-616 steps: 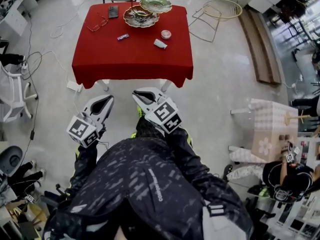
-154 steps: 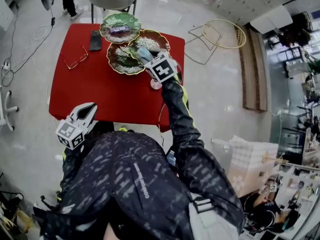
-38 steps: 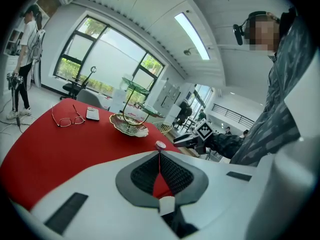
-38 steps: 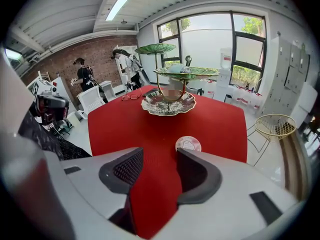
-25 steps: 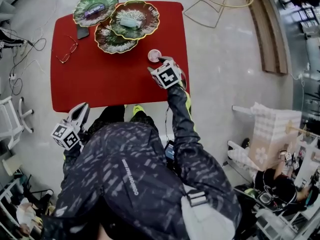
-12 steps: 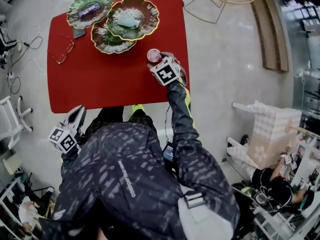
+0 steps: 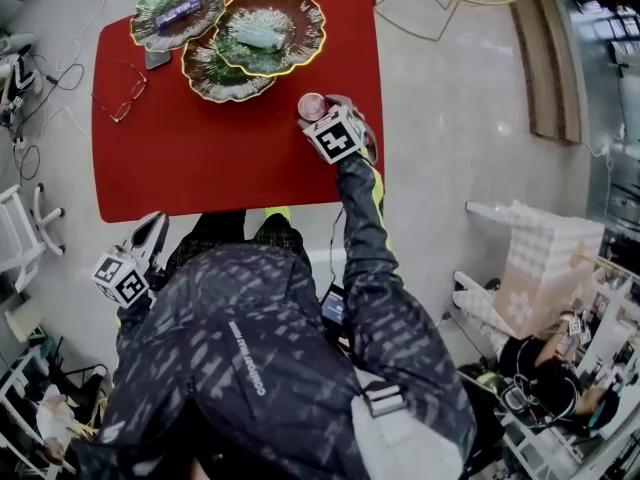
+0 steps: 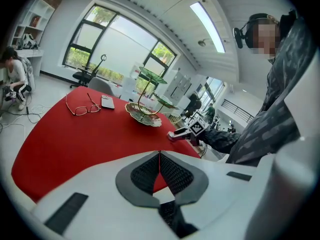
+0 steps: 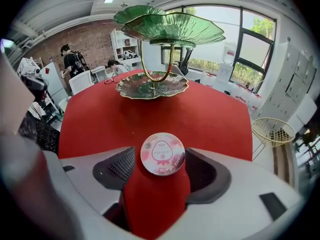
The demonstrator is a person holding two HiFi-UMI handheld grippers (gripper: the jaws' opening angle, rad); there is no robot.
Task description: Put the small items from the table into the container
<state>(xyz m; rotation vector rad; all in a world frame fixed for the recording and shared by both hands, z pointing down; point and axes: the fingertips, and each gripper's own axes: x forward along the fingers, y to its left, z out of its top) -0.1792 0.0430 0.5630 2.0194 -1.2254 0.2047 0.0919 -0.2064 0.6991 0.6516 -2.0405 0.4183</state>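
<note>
Two grippers in play: the right gripper (image 7: 316, 111) is down over the pink tin (image 9: 162, 154), jaws opening with the tin sitting between them on the red table (image 7: 200, 148), not squeezed. Tin's near the table's 3 o'clock edge, with the dish stand (image 7: 262, 28) at about 11 o'clock from it. Left gripper (image 8: 159, 159) is clamped shut on nothing, off the table's 7 o'clock corner.

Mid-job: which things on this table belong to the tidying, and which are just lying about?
Job: round pink tin, between the opening jaws of the right gripper; tiered dish stand; bar and tube in its dishes.
Lying about, seemingly: glasses; phone.
</note>
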